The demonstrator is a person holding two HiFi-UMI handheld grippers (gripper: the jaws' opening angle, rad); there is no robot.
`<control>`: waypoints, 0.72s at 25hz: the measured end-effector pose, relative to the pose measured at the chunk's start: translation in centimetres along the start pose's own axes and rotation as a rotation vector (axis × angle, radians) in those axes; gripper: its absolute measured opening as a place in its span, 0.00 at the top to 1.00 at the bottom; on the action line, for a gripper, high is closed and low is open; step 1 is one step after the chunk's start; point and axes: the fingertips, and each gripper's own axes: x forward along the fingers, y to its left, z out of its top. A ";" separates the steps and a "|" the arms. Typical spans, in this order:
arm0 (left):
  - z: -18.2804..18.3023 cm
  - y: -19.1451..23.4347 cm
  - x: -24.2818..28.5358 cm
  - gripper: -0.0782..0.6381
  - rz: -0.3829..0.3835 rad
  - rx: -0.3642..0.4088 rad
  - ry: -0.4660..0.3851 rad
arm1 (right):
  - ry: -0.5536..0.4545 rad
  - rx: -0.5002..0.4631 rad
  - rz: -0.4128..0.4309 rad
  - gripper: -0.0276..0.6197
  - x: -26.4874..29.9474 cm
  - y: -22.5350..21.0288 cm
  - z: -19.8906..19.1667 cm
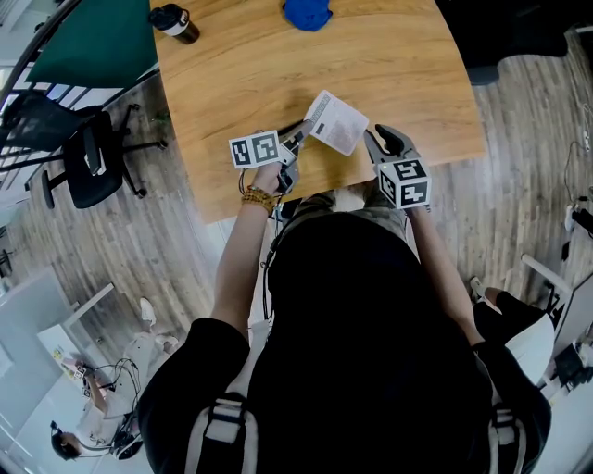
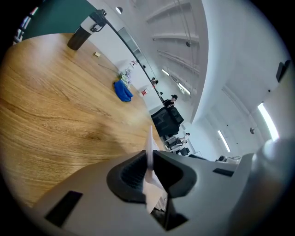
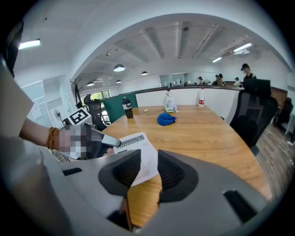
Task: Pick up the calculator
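From the head view, the calculator (image 1: 335, 121) is over the counter (image 1: 278, 65), close to its near edge and about midway along it. The left tool (image 1: 301, 137) has it by its left edge, and the right tool (image 1: 375, 143) sits just beside its right edge. It looks tilted and clear of the wood, though from straight above I can't be sure how far. A blue cloth (image 1: 307, 12) and a dark cup (image 1: 174, 22) lie well away at the far edge.

In the left gripper view, the left tool (image 2: 152, 171) is clamped on the calculator (image 2: 149, 147), which shows edge-on as a thin white slab pinched between the pads. The counter (image 2: 55, 101) runs away underneath, with the cloth (image 2: 122, 91) and cup (image 2: 79, 37) far off.

In the right gripper view, the right tool (image 3: 148, 171) has its jaws standing apart and gripping nothing. The calculator (image 3: 138, 152) is just ahead of the gap, face up, its near corner passing behind one jaw. The left tool (image 3: 108, 142) holds its display end above the counter (image 3: 198, 133).

By my reckoning the pick-up is as good as done: the left tool carries the calculator alone. All that's left is to raise it well clear and hold it steady. The right tool seems only to be standing by.
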 end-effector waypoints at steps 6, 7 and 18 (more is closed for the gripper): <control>2.0 -2.5 -0.9 0.81 -0.076 -0.007 -0.055 | 0.008 0.116 0.031 0.66 0.7 -0.4 -0.7; 2.1 -2.9 -1.0 0.81 -0.093 -0.013 -0.060 | 0.003 0.158 0.052 0.63 0.8 -0.3 -0.8; 2.4 -4.2 -1.6 0.81 -0.186 -0.068 -0.097 | -0.015 0.510 0.160 0.55 1.3 -1.1 -1.7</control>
